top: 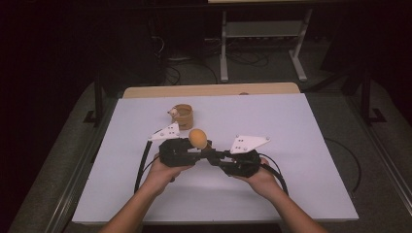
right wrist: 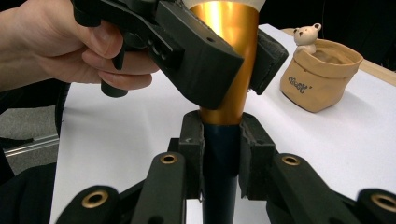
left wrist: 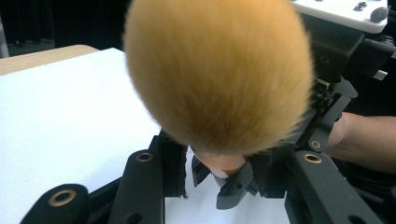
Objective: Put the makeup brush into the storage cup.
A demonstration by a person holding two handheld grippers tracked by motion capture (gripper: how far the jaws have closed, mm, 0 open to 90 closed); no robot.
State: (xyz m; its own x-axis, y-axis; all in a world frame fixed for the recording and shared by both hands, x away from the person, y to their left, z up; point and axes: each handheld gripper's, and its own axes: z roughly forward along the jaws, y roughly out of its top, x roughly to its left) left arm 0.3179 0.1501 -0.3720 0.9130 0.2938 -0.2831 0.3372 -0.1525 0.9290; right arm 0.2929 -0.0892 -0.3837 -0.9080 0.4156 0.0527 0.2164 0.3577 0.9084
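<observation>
Brush [top: 197, 138] being pinched twice: right gripper [right wrist: 219, 140] clamping dark handle, left gripper [right wrist: 233, 60] closing on gold ferrule. Risk: opposing pulls twisting brush, slipping toward pouch [right wrist: 320, 74].

A makeup brush [right wrist: 227, 70] stands upright above the counter: fluffy orange-tan bristle head [left wrist: 217, 70] on top (rounded, dome-like), shiny gold tapered ferrule [right wrist: 229, 56] beneath, dark navy handle [right wrist: 219, 163] at the bottom.

Black tools [top: 210, 158], white plates, black cables.
</observation>
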